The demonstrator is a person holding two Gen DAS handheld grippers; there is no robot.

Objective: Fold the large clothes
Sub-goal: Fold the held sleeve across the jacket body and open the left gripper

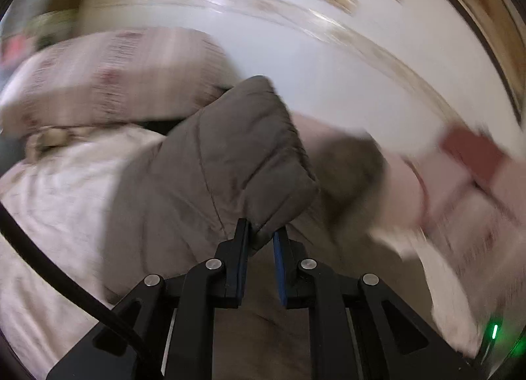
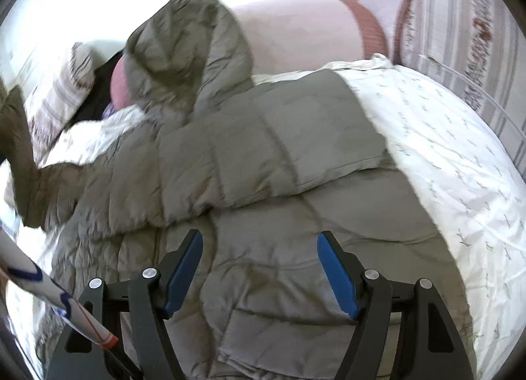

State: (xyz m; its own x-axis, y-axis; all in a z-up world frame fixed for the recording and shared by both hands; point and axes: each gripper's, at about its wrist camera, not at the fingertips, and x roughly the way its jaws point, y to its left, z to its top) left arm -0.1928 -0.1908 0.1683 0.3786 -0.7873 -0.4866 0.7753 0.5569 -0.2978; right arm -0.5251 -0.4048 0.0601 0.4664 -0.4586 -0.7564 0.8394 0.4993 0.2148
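Observation:
A grey-brown quilted puffer jacket (image 2: 263, 156) lies spread on a bed, its hood (image 2: 187, 51) toward the far end. In the left wrist view my left gripper (image 1: 263, 225) is shut on the cuff end of one jacket sleeve (image 1: 236, 150), which stands lifted off the bed; the picture is blurred. The same raised sleeve (image 2: 19, 136) shows at the left edge of the right wrist view. My right gripper (image 2: 259, 235) is open just above the jacket's body, with nothing between its blue pads.
A white patterned bedcover (image 2: 443, 156) lies under the jacket. Striped pink pillows (image 1: 108, 77) (image 2: 460, 44) sit at the head of the bed against a white wall. A white, blue-patterned sleeve (image 2: 49, 288) crosses the lower left. A black cable (image 1: 49, 268) hangs nearby.

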